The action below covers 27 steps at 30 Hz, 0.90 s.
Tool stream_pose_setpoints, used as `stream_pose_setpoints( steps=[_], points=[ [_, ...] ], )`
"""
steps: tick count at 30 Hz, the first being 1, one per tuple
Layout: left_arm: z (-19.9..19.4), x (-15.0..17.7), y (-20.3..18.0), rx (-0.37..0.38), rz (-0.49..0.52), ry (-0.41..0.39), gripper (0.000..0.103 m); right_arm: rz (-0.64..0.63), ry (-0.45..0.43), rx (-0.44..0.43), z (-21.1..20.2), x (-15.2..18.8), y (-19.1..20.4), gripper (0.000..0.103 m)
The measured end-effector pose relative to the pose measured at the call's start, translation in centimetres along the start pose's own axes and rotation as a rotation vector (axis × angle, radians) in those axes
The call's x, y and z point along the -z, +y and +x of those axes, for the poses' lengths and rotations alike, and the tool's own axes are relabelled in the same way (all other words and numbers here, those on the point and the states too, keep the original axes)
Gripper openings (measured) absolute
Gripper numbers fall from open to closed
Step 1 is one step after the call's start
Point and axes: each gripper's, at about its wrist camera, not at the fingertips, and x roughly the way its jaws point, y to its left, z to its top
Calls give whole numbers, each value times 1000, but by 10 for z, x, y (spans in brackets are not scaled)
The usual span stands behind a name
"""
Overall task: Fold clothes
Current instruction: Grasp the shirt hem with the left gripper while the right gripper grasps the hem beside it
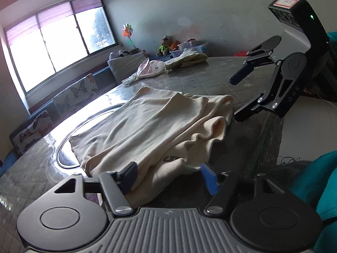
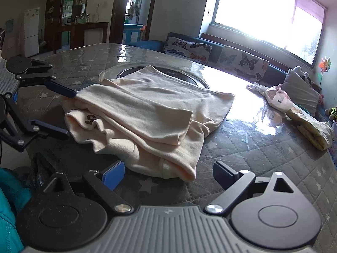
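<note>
Nearest, the left gripper (image 1: 168, 178) has its jaws spread wide at the near edge of the cream garment (image 1: 151, 124), one finger touching the cloth but gripping nothing. The right gripper (image 2: 168, 174) is likewise wide open and empty, just short of the garment's folded corner. The garment lies partly folded and bunched on the quilted table (image 2: 263, 158), over a round inset (image 2: 189, 78). The fold looks midway; the next move likely calls for pinching a near edge with each gripper and carrying it over flat. Far off, a clear plastic bin (image 1: 192, 46) holds items too small to identify, beside a teddy bear (image 1: 164, 46).
</note>
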Motion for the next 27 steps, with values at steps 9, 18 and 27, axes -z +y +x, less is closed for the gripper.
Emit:
stream_pose_setpoints(
  steps=[9,18,27],
  points=[
    [5,-7,14,34,-81,-46,16,-94,-24,-10,-2,4,13,93],
    [19,-29,61,77,-282,-63,12,-256,-67,-40,12,-2,33,80],
    [25,-26,71,109,-304,-40,13,-308,-73,-107,38,-21,31,61]
  ],
)
